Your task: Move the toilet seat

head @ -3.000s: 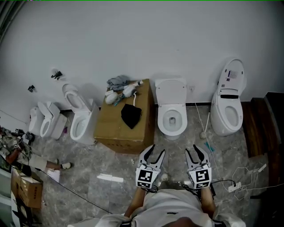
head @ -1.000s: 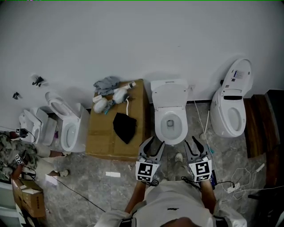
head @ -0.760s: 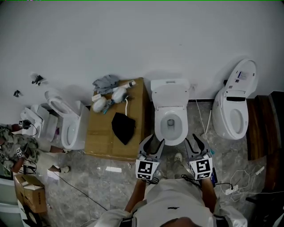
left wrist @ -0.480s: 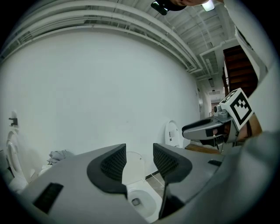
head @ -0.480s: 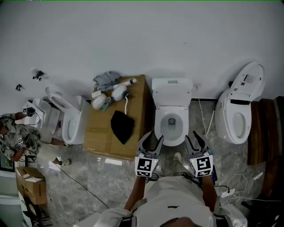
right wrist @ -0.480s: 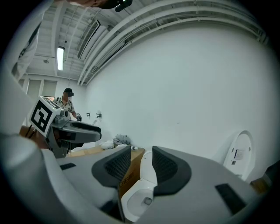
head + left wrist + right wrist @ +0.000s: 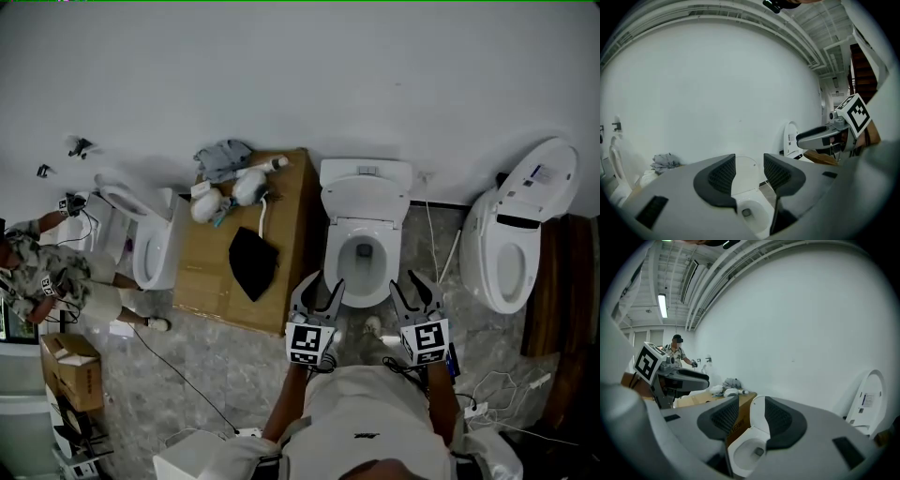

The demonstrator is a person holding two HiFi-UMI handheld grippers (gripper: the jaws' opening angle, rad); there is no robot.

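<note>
Head view: the person had stepped closer, so the left gripper [image 7: 321, 286] and right gripper [image 7: 412, 289] hung just short of the toilet [image 7: 364, 187], one at each side of its front rim. The toilet seat [image 7: 339, 267] was untouched – the approach looked nearly done. A grey stone floor [image 7: 234, 366] ran beneath the toilet, a white wall [image 7: 300, 75] stood behind it, and a cardboard box [image 7: 211, 272] sat just left of it.

Left gripper view: its fingers [image 7: 723, 176] had just been closing to a narrow gap, holding nothing.

Right gripper view: its fingers [image 7: 780, 420] had just been opening to a similar small gap, empty – the toilet showed beyond.
</note>
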